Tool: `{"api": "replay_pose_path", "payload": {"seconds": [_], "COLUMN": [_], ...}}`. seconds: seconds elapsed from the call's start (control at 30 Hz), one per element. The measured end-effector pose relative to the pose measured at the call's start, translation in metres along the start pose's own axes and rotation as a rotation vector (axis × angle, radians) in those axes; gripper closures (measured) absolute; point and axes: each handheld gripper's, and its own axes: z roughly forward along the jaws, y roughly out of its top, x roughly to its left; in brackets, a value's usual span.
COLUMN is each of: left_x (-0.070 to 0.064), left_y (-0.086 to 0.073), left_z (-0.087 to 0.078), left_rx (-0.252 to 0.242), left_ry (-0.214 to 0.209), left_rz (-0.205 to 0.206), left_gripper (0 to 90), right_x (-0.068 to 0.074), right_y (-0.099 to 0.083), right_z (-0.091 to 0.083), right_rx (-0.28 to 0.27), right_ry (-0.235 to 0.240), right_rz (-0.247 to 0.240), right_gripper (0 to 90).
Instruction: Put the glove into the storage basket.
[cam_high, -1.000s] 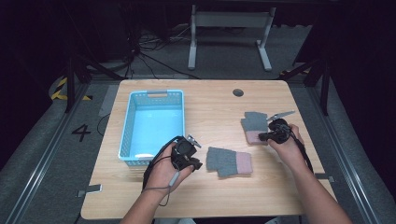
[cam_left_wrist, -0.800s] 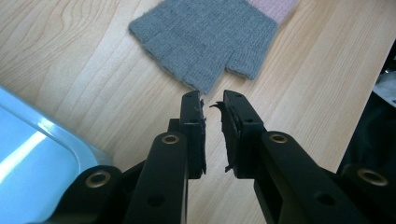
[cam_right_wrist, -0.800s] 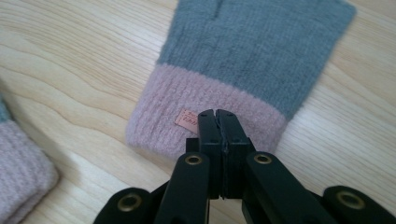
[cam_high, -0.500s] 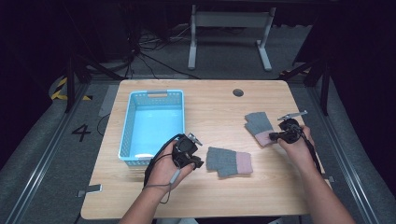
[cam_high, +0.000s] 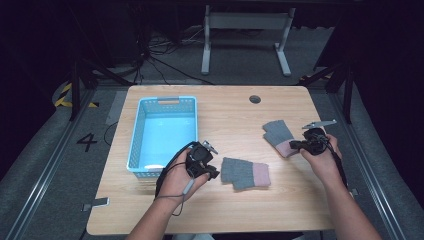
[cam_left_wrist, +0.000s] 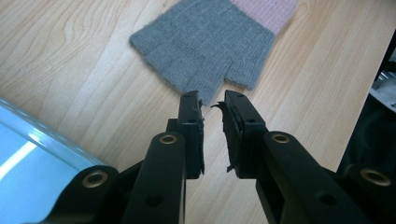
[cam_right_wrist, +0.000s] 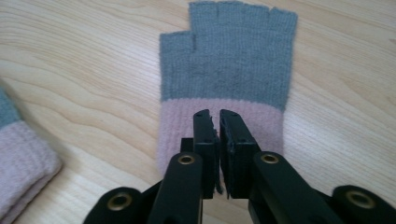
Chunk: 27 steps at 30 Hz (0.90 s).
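Table (cam_high: 225, 107): light wood, centre of the high view, dark floor around it.
Basket (cam_high: 141, 125): light blue plastic, on the left half of the table; its rim shows at the lower left of the left gripper view (cam_left_wrist: 42, 140).
Near glove (cam_high: 245, 173): fingerless, grey with a pink cuff, lying flat at lower centre of the high view, cuff toward frame right; in the left gripper view (cam_left_wrist: 205, 42) it fills the upper middle, its grey finger end just ahead of the jaw tips.
Far glove (cam_high: 278, 137): same colours, lying flat at right of centre in the high view; in the right gripper view (cam_right_wrist: 226, 79) its grey fingers point to the top of the frame and its pink cuff lies under the jaws.
Left gripper (cam_high: 212, 172): held just left of the near glove; in its own view (cam_left_wrist: 212, 100) the jaws stand slightly spread, nothing between them.
Right gripper (cam_high: 292, 145): at the far glove's cuff; in its own view (cam_right_wrist: 215, 115) the jaws are nearly pressed together over the pink cuff, and I cannot tell whether any cloth is pinched.
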Motion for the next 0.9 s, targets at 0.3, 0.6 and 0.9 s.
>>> {"api": "replay_pose_path", "payload": {"seconds": [0.3, 0.6, 0.9], "left_x": [0.001, 0.003, 0.007], "left_y": [0.002, 0.001, 0.002], "left_z": [0.0, -0.006, -0.009], "left_rx": [-0.001, -0.008, -0.011], "left_ry": [-0.008, -0.002, -0.01], "left_rz": [0.001, -0.005, -0.009], "left_gripper": [76.5, 75.9, 74.9], "right_x": [0.002, 0.003, -0.004], "right_y": [0.001, 0.021, 0.051], "right_z": [-0.007, -0.009, -0.002], "right_rx": [-0.018, 0.016, 0.102], "right_ry": [0.021, 0.039, 0.029], "right_rz": [-0.005, 0.005, 0.024], "right_gripper": [69.7, 57.3, 52.3]}}
